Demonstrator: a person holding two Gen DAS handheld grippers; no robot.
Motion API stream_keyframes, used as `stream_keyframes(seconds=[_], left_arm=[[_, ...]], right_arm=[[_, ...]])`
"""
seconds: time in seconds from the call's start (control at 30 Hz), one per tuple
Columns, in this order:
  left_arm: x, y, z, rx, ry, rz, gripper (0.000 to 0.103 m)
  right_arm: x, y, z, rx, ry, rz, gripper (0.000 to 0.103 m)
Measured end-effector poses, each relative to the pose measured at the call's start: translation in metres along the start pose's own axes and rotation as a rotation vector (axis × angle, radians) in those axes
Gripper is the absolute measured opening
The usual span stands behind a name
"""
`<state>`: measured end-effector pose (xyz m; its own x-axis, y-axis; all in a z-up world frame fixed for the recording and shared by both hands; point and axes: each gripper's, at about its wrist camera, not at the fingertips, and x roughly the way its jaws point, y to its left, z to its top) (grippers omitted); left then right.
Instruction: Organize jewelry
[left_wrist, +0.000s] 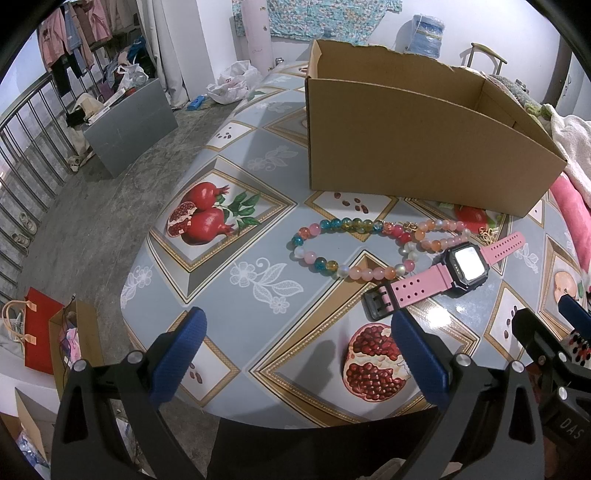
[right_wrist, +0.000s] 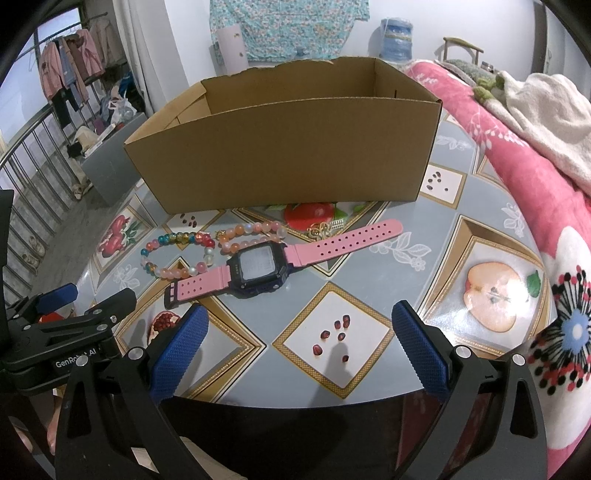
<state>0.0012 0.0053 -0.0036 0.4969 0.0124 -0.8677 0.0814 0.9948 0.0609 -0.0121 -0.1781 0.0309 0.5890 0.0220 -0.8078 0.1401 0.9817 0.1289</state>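
A pink-strapped watch (left_wrist: 448, 267) with a black square face lies flat on the table, also in the right wrist view (right_wrist: 258, 264). Left of it lies a multicoloured bead bracelet (left_wrist: 332, 245) (right_wrist: 173, 254). Behind the watch lie an orange-pink bead bracelet (left_wrist: 439, 232) (right_wrist: 255, 230) and a small gold piece (left_wrist: 487, 233) (right_wrist: 319, 230). An open cardboard box (left_wrist: 417, 136) (right_wrist: 284, 147) stands behind them. My left gripper (left_wrist: 295, 350) is open and empty, near the table's front edge. My right gripper (right_wrist: 299, 347) is open and empty, in front of the watch.
The table (left_wrist: 236, 229) has a fruit-patterned cloth and a rounded front edge. A pink blanket and a white towel (right_wrist: 535, 122) lie at the right. The floor at the left holds a grey box (left_wrist: 129, 122), bags and a railing.
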Motion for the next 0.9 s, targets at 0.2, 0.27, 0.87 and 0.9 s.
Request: stream_keyframes(seconds=[0.2,0.27,0.87,0.9], left_arm=[[0.000,0.000,0.000,0.000,0.001,0.000,0.099],[0.000,0.000,0.000,0.000,0.001,0.000,0.099],[0.013,-0.010,0.001,0.026,0.032,0.043,0.099],[0.015,-0.012,0.001,0.029,0.035,0.047,0.099]], right_arm=[[0.000,0.000,0.001,-0.001,-0.001,-0.001,0.095],[0.000,0.000,0.001,0.000,0.001,-0.001,0.095],[0.012,-0.016,0.006,0.011,0.004,-0.006,0.095],[0.014,-0.017,0.006,0.012,0.004,-0.004,0.095]])
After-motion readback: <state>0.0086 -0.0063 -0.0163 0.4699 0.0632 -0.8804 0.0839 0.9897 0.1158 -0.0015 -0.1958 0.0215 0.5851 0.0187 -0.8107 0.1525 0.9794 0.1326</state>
